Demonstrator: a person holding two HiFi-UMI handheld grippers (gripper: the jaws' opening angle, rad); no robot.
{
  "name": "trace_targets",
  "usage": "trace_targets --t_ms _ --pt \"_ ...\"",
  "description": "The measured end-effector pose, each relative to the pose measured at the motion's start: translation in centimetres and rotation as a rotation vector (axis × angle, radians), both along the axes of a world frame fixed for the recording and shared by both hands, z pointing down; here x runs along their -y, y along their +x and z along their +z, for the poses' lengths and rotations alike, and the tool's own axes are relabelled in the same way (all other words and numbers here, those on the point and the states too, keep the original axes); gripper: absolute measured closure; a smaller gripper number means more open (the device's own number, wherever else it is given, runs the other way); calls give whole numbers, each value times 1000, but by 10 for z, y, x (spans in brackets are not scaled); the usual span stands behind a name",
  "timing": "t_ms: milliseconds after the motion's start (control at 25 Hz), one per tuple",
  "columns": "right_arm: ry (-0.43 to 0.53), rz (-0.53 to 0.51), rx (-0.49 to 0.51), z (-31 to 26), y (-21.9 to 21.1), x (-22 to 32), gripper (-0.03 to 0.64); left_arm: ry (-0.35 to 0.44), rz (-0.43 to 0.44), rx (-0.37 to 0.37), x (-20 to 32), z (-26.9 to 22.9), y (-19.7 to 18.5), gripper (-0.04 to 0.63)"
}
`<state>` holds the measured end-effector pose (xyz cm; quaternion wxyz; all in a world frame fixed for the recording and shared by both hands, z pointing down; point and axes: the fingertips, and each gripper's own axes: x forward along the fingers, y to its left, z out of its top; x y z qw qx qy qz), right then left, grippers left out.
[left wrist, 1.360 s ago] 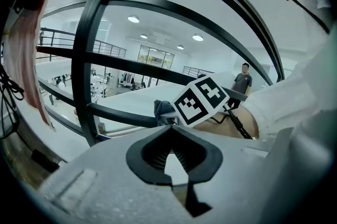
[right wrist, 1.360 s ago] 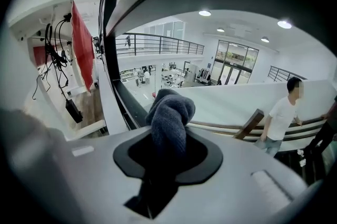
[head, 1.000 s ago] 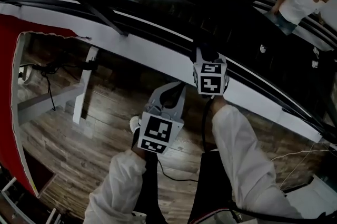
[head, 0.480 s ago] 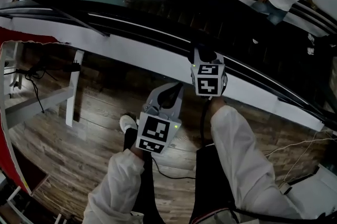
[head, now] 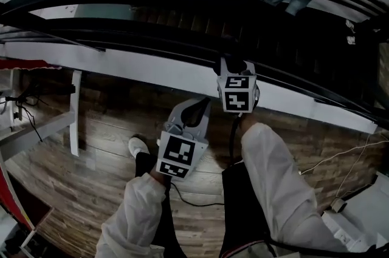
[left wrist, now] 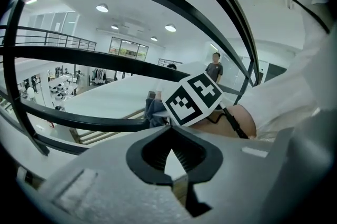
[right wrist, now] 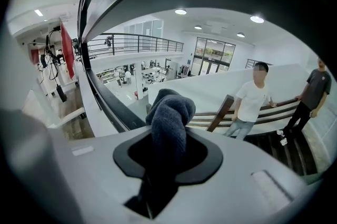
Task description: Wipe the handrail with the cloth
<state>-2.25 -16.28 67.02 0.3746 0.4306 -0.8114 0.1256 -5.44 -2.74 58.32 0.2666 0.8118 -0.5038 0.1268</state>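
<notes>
Cloth point(right wrist: 171, 112) shows only in the right gripper view, bunched and clamped between the jaws of the right gripper point(right wrist: 169, 157). The head view hides it behind that gripper's cube, at the dark handrail point(head: 152, 38). The left gripper point(left wrist: 171, 161) hangs lower, with its jaws together and empty.

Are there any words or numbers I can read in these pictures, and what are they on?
None: no readable text in any view.
The black-and-white squares on the left marker cube and the right marker cube are patterns, not letters or numbers.
The red banner is too small to tell if it carries print.
</notes>
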Motion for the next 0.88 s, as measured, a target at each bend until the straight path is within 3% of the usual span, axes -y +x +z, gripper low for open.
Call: trace_targets --t_ms 880 --pt "24 117 -9 -3 161 13 525 7 120 -5 15 8 142 592"
